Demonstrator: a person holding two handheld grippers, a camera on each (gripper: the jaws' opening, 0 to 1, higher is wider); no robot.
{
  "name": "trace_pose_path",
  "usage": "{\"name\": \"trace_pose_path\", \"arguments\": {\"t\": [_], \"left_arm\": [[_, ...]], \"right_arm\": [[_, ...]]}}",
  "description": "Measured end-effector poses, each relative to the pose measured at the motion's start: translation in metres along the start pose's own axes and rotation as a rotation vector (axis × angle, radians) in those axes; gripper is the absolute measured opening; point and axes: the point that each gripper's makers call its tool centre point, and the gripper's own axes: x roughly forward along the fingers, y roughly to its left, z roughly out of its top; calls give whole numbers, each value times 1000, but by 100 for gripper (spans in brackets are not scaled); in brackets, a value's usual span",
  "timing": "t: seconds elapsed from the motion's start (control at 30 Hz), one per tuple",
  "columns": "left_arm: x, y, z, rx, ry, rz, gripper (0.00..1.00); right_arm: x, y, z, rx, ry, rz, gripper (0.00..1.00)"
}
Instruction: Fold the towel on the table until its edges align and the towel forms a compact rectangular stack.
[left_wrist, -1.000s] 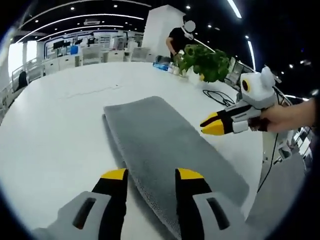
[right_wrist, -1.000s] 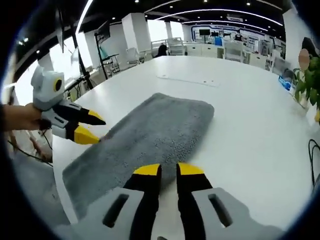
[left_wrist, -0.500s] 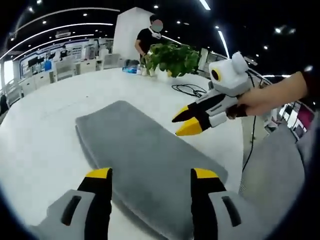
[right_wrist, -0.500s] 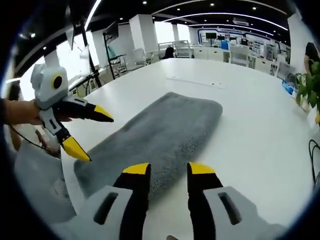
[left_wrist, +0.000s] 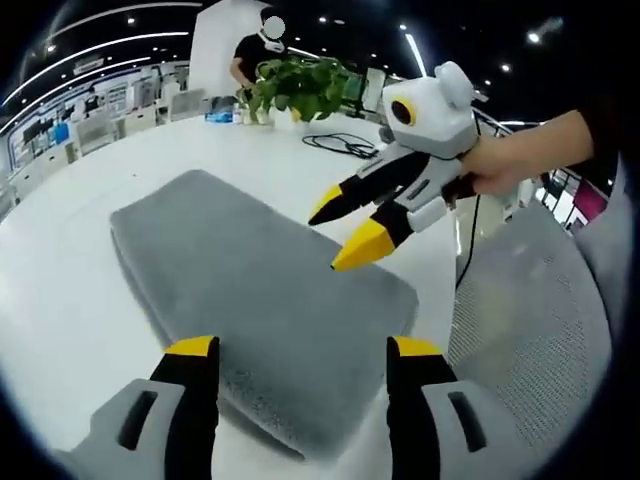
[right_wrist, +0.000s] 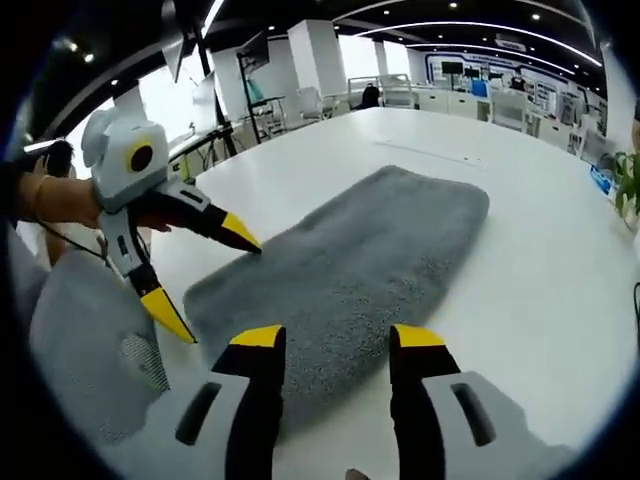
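Note:
A grey towel (left_wrist: 250, 290) lies folded in a long strip on the white table (left_wrist: 60, 270); in the right gripper view the towel (right_wrist: 370, 260) runs away from me. My left gripper (left_wrist: 300, 352) hovers open over the towel's near end, nothing between its jaws. My right gripper (right_wrist: 330, 338) is open above the towel's near edge. From the right of the left gripper view comes the right gripper (left_wrist: 340, 235), open just above the cloth. The left gripper (right_wrist: 205, 285) enters the right gripper view from the left, open at the towel's near corner.
A potted plant (left_wrist: 295, 85) and a black cable (left_wrist: 345, 145) sit at the table's far side, where a person (left_wrist: 250, 50) stands. A grey mesh chair (left_wrist: 530, 330) is beside the table edge. Desks and a stand (right_wrist: 225, 95) fill the room behind.
Both grippers opened wider and came in toward the towel's near end. Both views shifted as the hands moved; the towel lies as before.

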Motion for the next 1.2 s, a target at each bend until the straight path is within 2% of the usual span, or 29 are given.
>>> {"name": "trace_pose_path", "arguments": {"t": [0.2,0.37,0.5,0.53,0.63,0.73,0.97,1.1,1.2], "left_arm": [[-3,-10,-8,22,4,-8,69],[-4,-25,-22,108,52,-42,69],[-7,-26,-28,153,80,-14,66],[-9,-25,-28,170,78,15,64],[-11,-32,-33,177,79,14,60],[-10,-35,-38,198,97,11,56],[-7,-28,-45,204,132,27,49],[-4,-22,-49,314,199,76,44],[-1,-20,-45,264,184,91,42]], "right_arm": [[-7,22,-15,-37,13,31,42],[-11,31,-29,-80,38,32,43],[-16,39,-35,-98,36,33,44],[-18,41,-35,-105,33,33,44],[-22,46,-39,-118,26,31,44],[-24,53,-49,-143,46,43,44],[-23,59,-57,-175,62,45,48],[-16,59,-62,-223,92,33,48],[-15,58,-64,-263,104,21,48]]}}
